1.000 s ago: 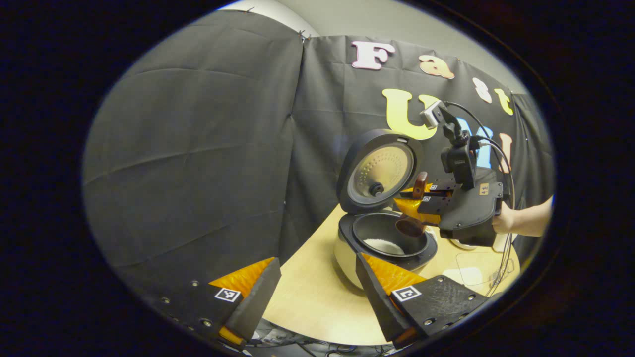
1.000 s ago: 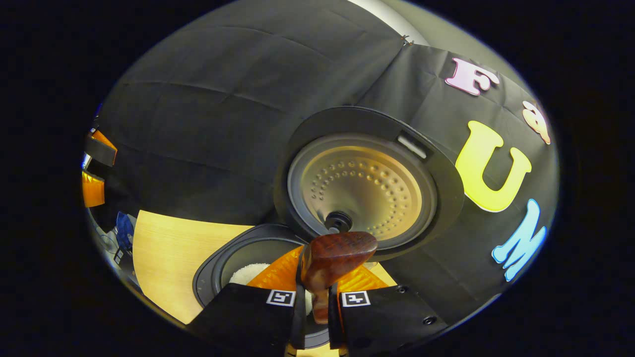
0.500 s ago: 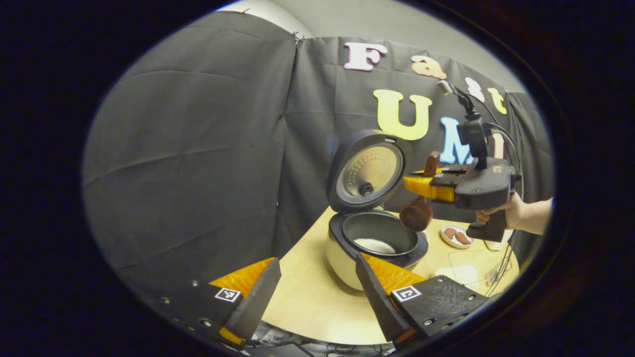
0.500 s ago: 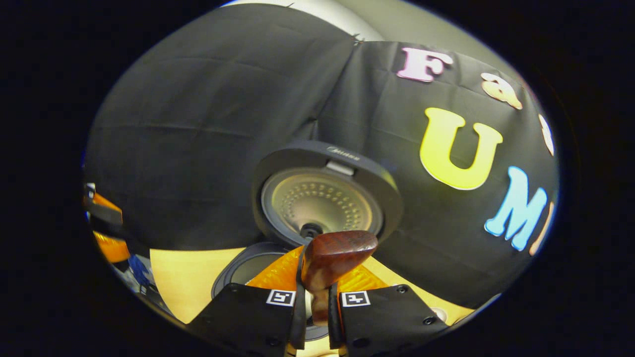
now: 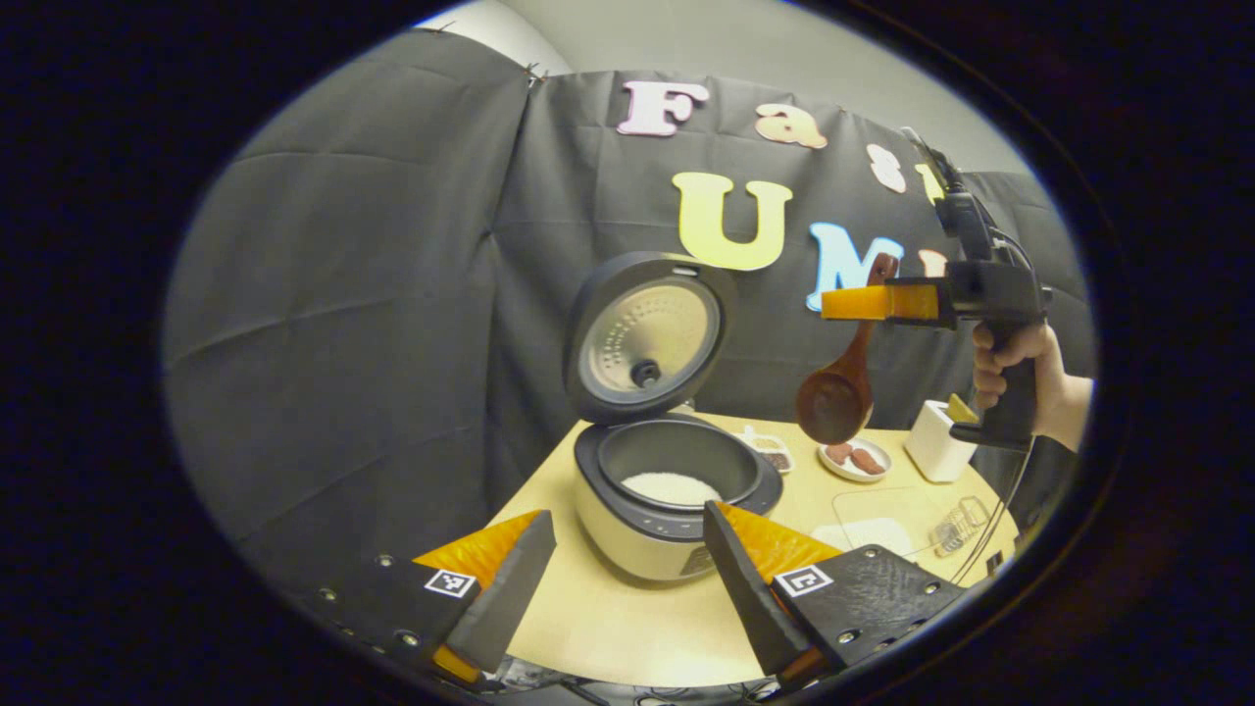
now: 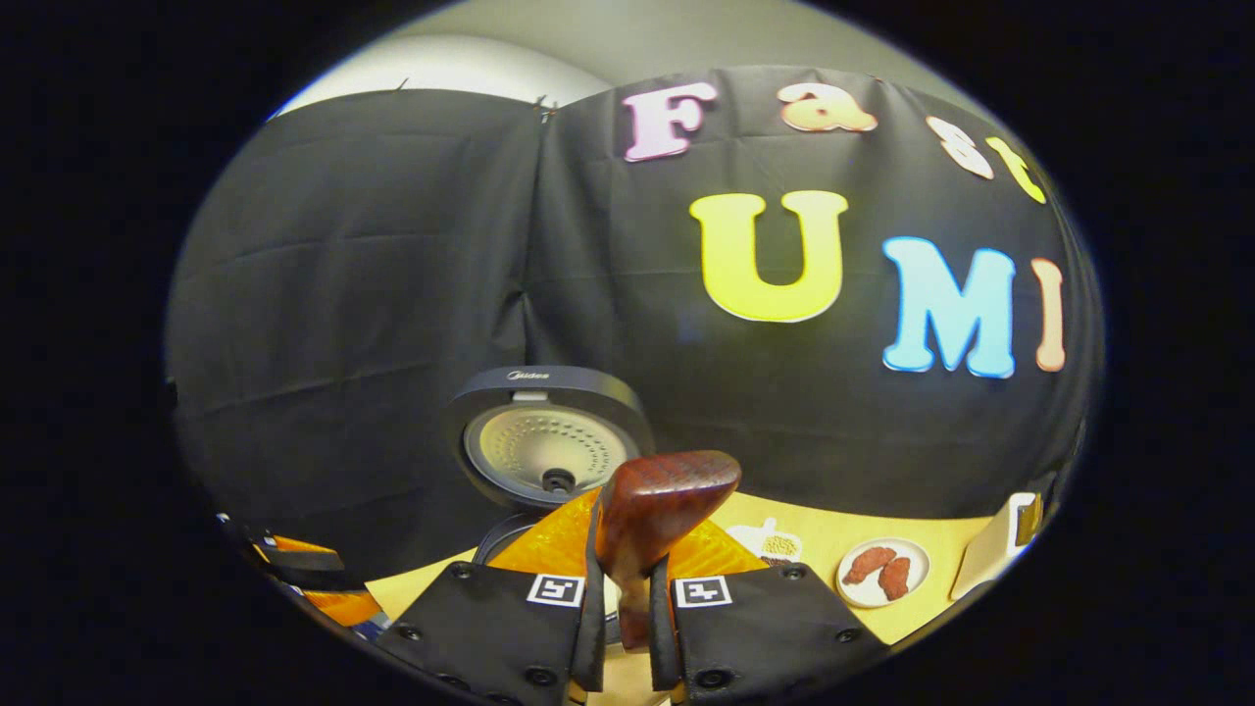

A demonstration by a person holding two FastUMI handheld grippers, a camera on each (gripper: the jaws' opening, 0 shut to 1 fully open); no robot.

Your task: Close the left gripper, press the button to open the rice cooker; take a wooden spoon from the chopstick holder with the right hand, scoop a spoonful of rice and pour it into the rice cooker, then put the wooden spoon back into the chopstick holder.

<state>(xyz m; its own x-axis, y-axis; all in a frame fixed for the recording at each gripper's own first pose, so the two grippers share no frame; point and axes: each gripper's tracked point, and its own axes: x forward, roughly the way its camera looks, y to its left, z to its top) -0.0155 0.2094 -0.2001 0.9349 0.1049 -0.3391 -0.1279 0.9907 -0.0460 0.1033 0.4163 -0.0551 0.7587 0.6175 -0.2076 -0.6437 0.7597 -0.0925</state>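
Rice cooker [image 5: 667,490] sits on the counter [image 5: 608,618] with its lid [image 5: 647,333] standing open and white rice [image 5: 672,486] in the pot. Right tool [image 6: 620,613] is clamped on the handle of the wooden spoon [image 5: 835,397], held by a hand [image 5: 1015,368] high over the counter, right of the cooker; bowl of the spoon hangs down. Left tool [image 5: 627,588] rests wide apart at the near edge, holding nothing. Chopstick holder [image 5: 936,441] stands at the far right, beside a small plate [image 5: 855,459].
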